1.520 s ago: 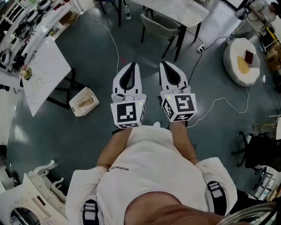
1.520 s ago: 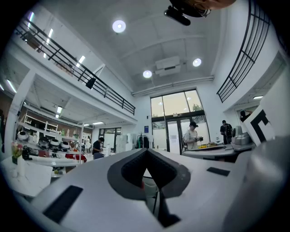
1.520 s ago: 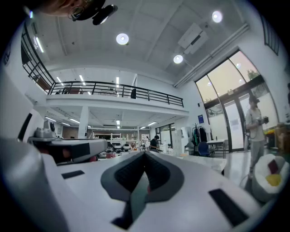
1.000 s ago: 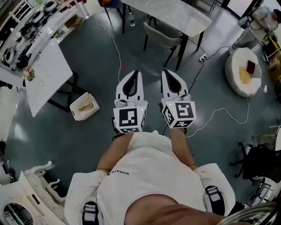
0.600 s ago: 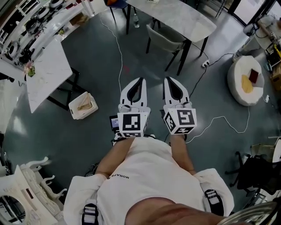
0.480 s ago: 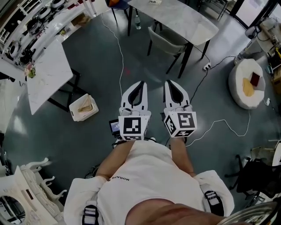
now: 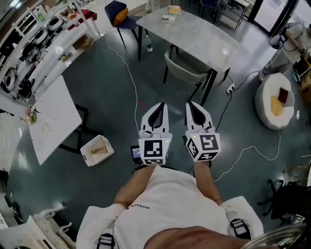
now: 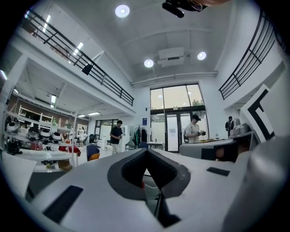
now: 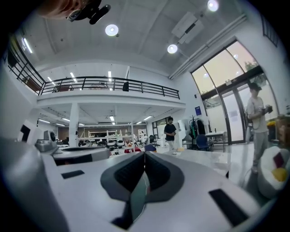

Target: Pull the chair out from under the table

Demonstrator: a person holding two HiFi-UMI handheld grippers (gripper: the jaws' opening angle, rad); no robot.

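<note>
Chair stands tucked under the bench while we hold the left gripper and right gripper level, each pressed together, well apart from it.

Hidden or tiny by the table
Cannot see the seat front of the chair, tucked under the near edge; cannot name the small items at the far end.

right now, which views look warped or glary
Head view: edges bent, sheen on the grey table. Left gripper view: fisheye, black corners, ceiling light blown out, left tool fills the bottom. Right gripper view: same, with right tool low.
</note>
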